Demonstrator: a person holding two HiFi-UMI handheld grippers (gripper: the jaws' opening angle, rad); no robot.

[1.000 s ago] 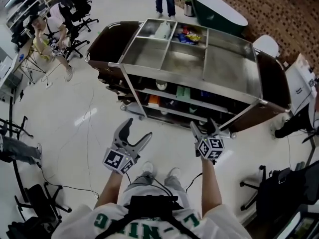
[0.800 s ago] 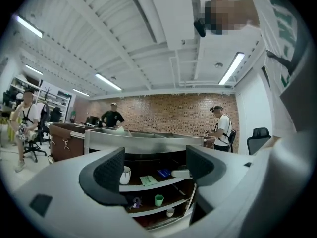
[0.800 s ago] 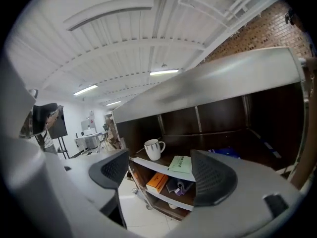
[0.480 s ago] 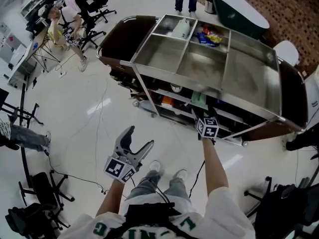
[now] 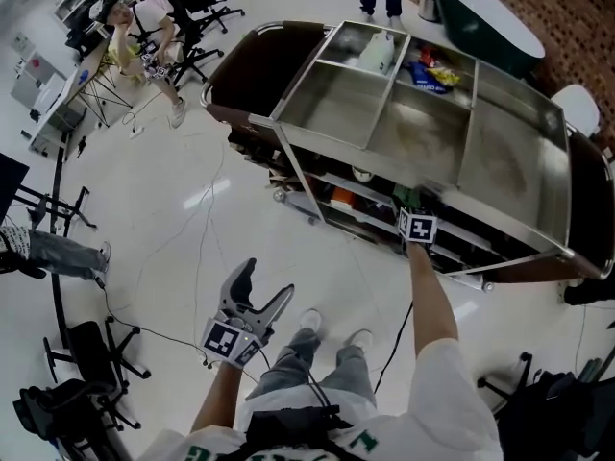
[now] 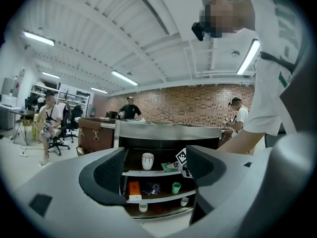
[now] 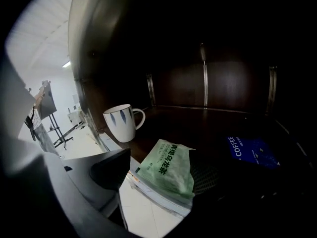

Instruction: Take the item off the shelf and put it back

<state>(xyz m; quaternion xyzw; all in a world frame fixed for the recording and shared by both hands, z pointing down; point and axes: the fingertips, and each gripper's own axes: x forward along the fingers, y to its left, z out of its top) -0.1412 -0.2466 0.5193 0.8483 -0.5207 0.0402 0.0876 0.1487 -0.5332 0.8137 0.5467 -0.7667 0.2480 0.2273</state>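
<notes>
A flat, crinkled green packet (image 7: 167, 166) on the dark shelf (image 7: 198, 123) was flanked at lower centre, unclamped, by the just-narrowing right tongs (image 7: 159, 175); the left tongs (image 6: 157, 158) were held agape.

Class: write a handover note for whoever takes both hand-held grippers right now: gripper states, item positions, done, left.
Left hand-held gripper: open, empty, away from the cart.
Right hand-held gripper: open, jaws just closing, green packet between them, not yet gripped.
Packet lies at the front of the upper shelf, white mug to its left.
Done: reach. Left: grip, lift off, put back.
</notes>
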